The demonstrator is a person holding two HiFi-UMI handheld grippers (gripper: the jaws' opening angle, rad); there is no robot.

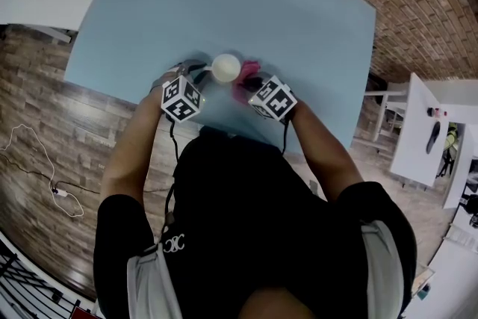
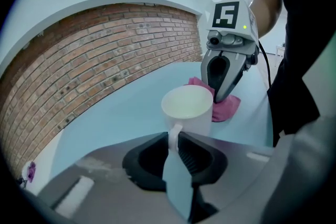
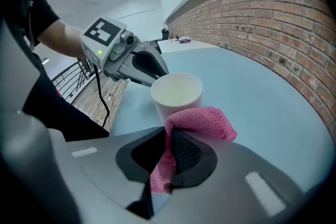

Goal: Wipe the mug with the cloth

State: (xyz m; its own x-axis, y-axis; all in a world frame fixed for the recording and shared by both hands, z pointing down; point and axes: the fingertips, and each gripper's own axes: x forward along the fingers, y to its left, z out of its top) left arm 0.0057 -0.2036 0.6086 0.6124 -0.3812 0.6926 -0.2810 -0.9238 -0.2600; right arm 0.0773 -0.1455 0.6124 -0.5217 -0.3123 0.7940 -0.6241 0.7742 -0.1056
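Two grips set: left hand-held gripper (image 2: 174, 139) clamps the mug (image 2: 187, 110) by its handle, upright at the desk's (image 1: 224, 4) near edge. Right hand-held gripper (image 3: 169, 141) pinches the cloth (image 3: 205, 120) just beside it. Wiping seems about to start; next, press the cloth to the wall and rub.

White mug (image 2: 186, 105), pink cloth (image 3: 205, 120), pale blue table (image 1: 224, 4) (red-brown brick wall (image 2: 105, 55)).

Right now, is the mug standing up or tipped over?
Standing up. The mug has its round mouth facing upward in both gripper views.
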